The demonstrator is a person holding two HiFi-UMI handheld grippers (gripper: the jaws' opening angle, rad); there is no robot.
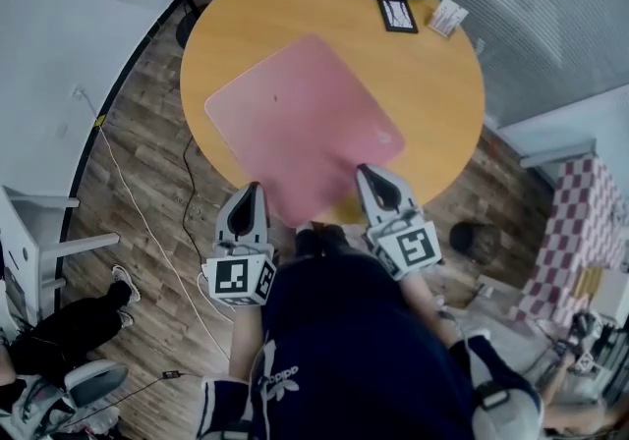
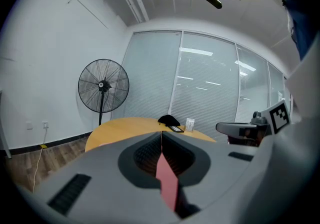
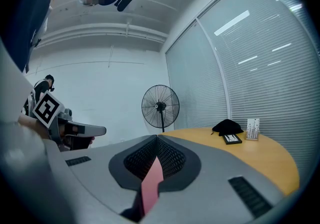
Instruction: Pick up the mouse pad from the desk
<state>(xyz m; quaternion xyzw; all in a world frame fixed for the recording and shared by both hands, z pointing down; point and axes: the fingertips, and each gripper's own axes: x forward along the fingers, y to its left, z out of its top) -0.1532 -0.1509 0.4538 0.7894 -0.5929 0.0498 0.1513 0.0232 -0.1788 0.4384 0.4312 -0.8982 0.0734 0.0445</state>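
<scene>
desk (image 1: pixel 432 75): mouse pad (image 1: pixel 305 124) (left gripper (image 1: pixel 253 189), right gripper (image 1: pixel 366 172) pinching).

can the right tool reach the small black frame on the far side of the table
Probably not yet. The right tool is shut on the near edge of the mouse pad, and the frame lies far across the table. Nothing stands in between, but it looks a long stretch.
</scene>
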